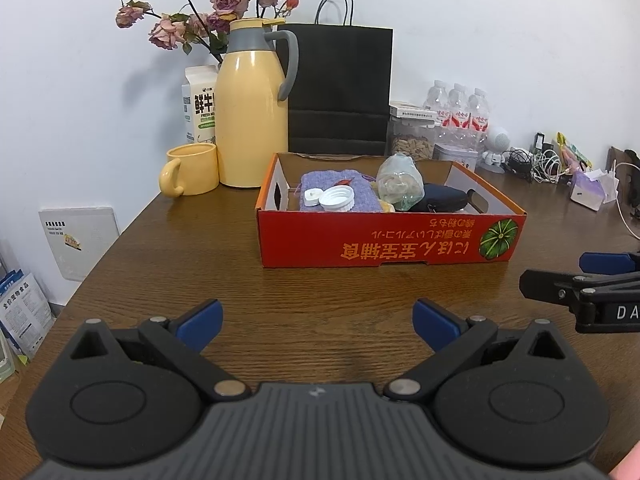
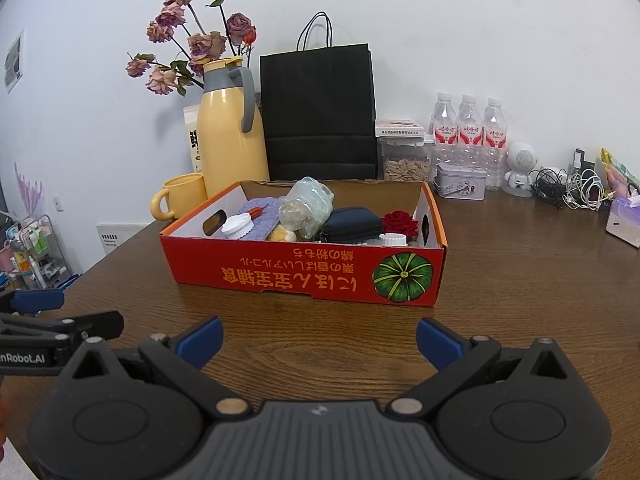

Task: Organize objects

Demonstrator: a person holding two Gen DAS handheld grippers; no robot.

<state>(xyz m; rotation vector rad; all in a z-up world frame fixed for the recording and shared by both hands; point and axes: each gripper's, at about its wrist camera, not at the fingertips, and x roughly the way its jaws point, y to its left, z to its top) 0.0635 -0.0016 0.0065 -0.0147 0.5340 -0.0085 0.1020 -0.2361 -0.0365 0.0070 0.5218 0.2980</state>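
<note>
Both of my tools hung empty over the brown worktop (image 1: 168,264). My left hand-held gripper (image 1: 318,322) had its blue pads spread wide with nothing between them, and my right hand-held gripper (image 2: 319,340) stood just as wide and just as bare.

The task looked nearly done to me, or paused between picks. The red cardboard box (image 2: 280,272) sat ahead of both tools, and the small things lay inside it: a purple cloth pouch (image 1: 340,192) with two white caps (image 1: 338,199) on top, a clear bag of bits (image 2: 306,206), a dark zip case (image 2: 352,224) and a red rose (image 2: 400,220) at the right end. The bare wood between me and the box held no loose item, so I judged that little or nothing was left to gather there.

Behind the box stood a yellow jug (image 1: 252,120), a yellow mug (image 1: 190,170), a milk carton (image 1: 198,108), dried roses (image 2: 192,40), a black paper bag (image 2: 318,116), a jar of seeds (image 2: 404,160), a small tin (image 2: 460,181) and three water bottles (image 2: 468,128). Farther right lay a tangle of cables (image 2: 572,190).

Whether those were mine to sort, I could not tell. Reaching them would mean going over or round the box wall.
</note>
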